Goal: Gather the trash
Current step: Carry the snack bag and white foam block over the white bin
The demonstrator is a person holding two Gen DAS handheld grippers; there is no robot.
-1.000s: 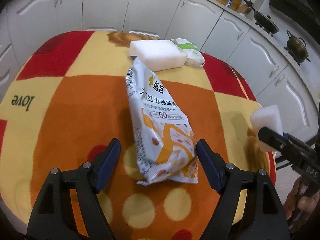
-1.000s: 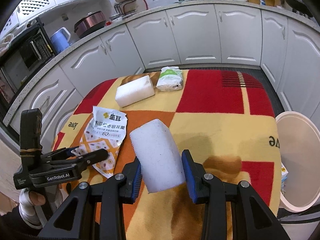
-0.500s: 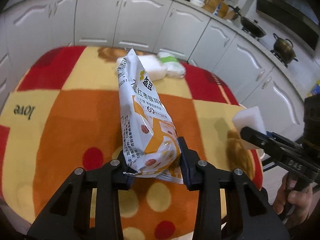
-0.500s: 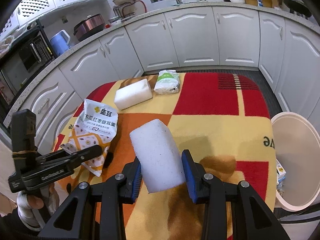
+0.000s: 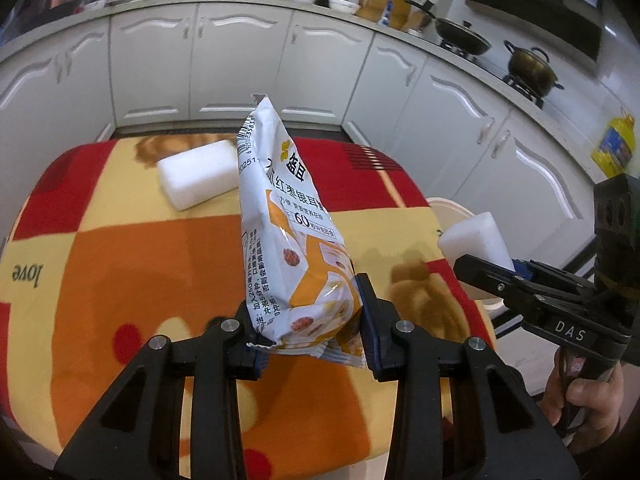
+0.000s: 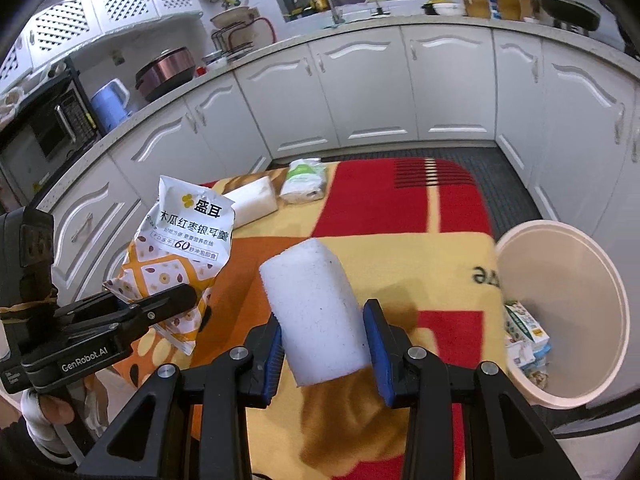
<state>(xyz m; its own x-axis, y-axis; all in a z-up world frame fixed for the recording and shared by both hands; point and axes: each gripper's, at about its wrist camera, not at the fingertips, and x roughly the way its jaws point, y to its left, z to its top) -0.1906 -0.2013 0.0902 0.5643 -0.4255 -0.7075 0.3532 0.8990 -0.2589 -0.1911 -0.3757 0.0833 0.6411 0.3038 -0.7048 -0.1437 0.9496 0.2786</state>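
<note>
Each wrist camera looks forward and down along its own fingers, close above the table [image 5: 132, 248]. Both views share the tabletop, the far edge's cabinets [image 6: 360, 92] and the opposite gripper.

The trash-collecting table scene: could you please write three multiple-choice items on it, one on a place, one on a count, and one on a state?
1. Where is the bin?
A. On the table
B. Off the table's edge, on the right gripper's side
C. On the counter

2. How many white foam blocks show?
A. One
B. Two
C. Four

3. What is the state of the snack bag?
A. Flat on the cloth
B. Lying in the bin
C. Clamped and raised by the left gripper

Answers:
1 B: its rim sits beyond the table cloth, lower down.
2 B: one foam block is in the right gripper, another block lies on the cloth.
3 C: both fingers press the bag's lower end.
</note>
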